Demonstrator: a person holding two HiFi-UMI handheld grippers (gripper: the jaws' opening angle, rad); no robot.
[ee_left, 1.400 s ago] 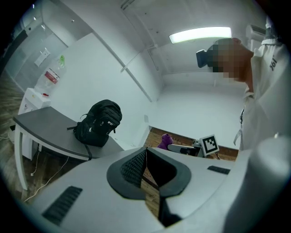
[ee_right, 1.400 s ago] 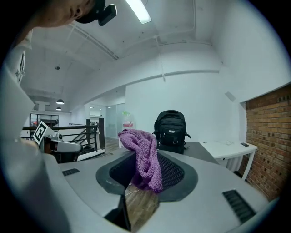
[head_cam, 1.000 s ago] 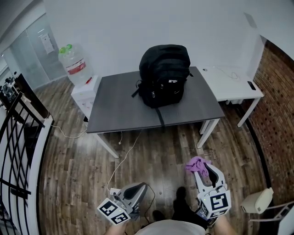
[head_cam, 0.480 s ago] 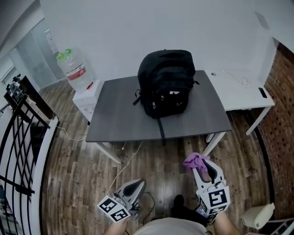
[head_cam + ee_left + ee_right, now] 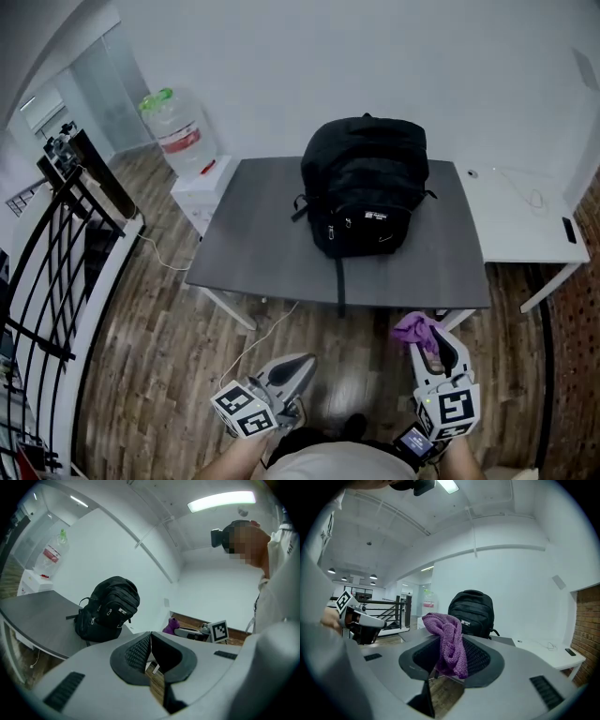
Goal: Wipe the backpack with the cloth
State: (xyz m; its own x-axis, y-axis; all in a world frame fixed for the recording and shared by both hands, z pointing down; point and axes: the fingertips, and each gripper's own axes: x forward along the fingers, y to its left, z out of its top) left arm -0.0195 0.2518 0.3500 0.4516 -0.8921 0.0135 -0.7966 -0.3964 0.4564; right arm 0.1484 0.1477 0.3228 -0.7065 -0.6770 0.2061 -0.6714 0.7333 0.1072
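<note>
A black backpack stands upright on the dark grey table, towards its far right; it also shows in the left gripper view and the right gripper view. My right gripper is shut on a purple cloth, a bunch of which sticks out past the jaws. It hangs over the floor just short of the table's near edge. My left gripper is shut with nothing in it, lower left of the table edge, jaws touching.
A white table with a cable and a phone adjoins on the right. A water bottle sits on a white stand at the back left. A black railing runs along the left. A cord trails over the wooden floor.
The table and backpack have come nearer and shifted right in the head view. Both grippers moved forward with me, the right one still holding the cloth.
</note>
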